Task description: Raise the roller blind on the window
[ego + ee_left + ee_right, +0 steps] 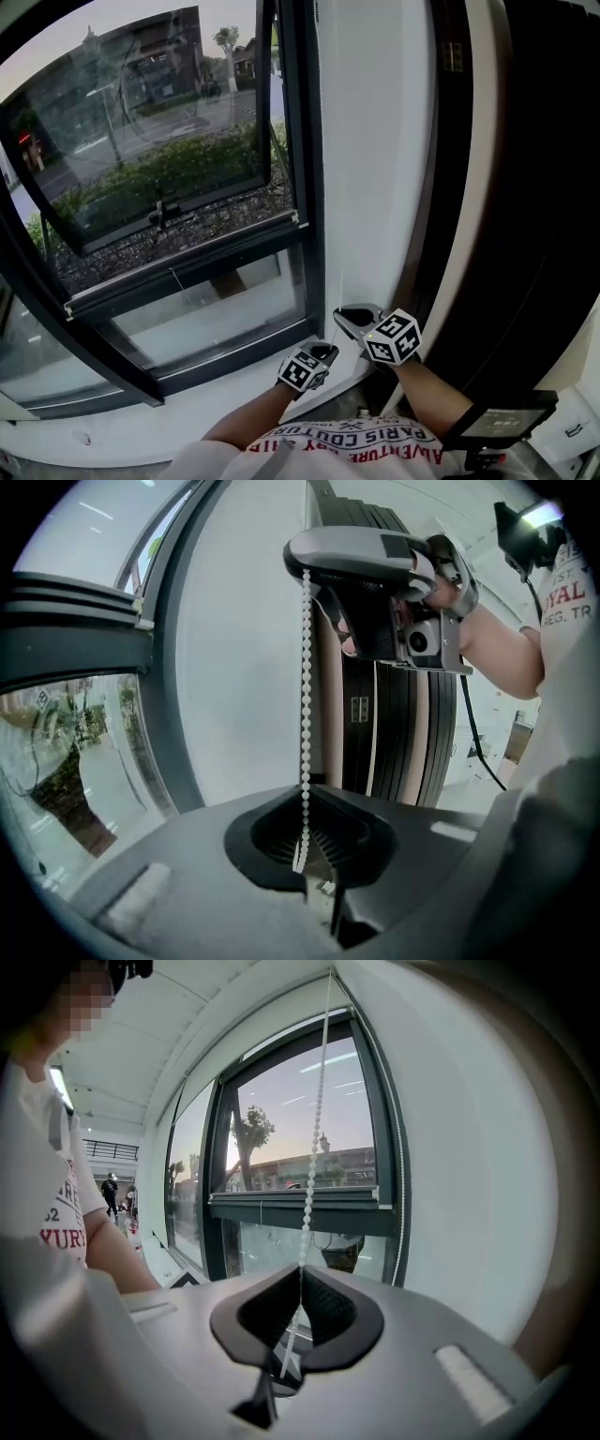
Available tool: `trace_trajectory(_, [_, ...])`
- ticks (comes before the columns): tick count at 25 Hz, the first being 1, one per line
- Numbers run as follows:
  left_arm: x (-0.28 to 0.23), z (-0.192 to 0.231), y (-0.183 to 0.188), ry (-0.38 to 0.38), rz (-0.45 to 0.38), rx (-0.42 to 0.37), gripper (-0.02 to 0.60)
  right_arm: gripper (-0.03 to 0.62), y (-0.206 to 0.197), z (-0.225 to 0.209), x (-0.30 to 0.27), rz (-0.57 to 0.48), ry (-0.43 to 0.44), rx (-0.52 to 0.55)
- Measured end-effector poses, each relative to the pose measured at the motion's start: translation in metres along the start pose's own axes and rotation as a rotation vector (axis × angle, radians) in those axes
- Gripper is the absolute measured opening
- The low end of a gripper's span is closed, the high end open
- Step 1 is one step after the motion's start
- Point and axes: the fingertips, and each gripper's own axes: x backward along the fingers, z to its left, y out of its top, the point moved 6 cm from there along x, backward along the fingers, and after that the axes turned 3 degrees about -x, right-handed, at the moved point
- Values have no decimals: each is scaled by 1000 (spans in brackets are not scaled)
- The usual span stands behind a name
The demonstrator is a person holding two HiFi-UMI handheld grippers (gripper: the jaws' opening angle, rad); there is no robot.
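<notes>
- Bead chain (306, 677) of the roller blind hangs straight and taut in front of the white wall strip (375, 141), just right of the dark-framed window (141, 159).
- Left claw (305, 850) is closed to a narrow slit. In the left gripper view the chain drops into the notch and sits pinched between the ribbed pads.
- Right claw (295, 1335) is likewise nearly closed and pinches the same chain. Its own view shows the beads entering the notch and a short tail hanging out below the pads.
- From the right claw the chain climbs out of the top of the right gripper view, passing in front of the window's right upright.
- The left gripper view shows the right claw directly above the left one. The run of chain between the two is vertical, and the person's hand (441, 578) is wrapped round the upper gripper.
- In the head view both grippers sit low, near the window's bottom right corner and over the white sill (234, 394). The right one is a little farther up the picture than the left, and the two are close together but apart.
- Right of the white strip stands a dark ribbed panel (403, 733).
- Window glass is uncovered where it shows, with shrubs and a street beyond it.
</notes>
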Motion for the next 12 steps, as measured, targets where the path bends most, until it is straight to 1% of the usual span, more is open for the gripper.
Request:
trace_trajectory(2, [-2,-1,-9,4,21,3,8,11,-9,0,-2,-7,-5,-5])
trace_trajectory(3, [-4,-3,-15,1,49,-4,6,11,-12,0,-2,-15,-8,-9])
trace_trajectory(6, [-11,-11,-51,-10,195,-69,4,9,-13,-1,-3,-29,-14,-15])
trace_trajectory(7, [-9,-14,-64,-5,210,-78,3,9,-13,-1,-2,-28,-13,-14])
trace_trajectory(8, [-6,-16,-73,5,192,-62,5,9,-13,-1,-2,-27,-12,-17])
trace_trajectory(10, [3,-17,-79,33,122,-3,6,9,-14,-4,1,-35,-23,-34])
trace_trajectory(12, [8,-16,-74,57,82,8,6,11,-12,-9,6,-58,-46,-54])
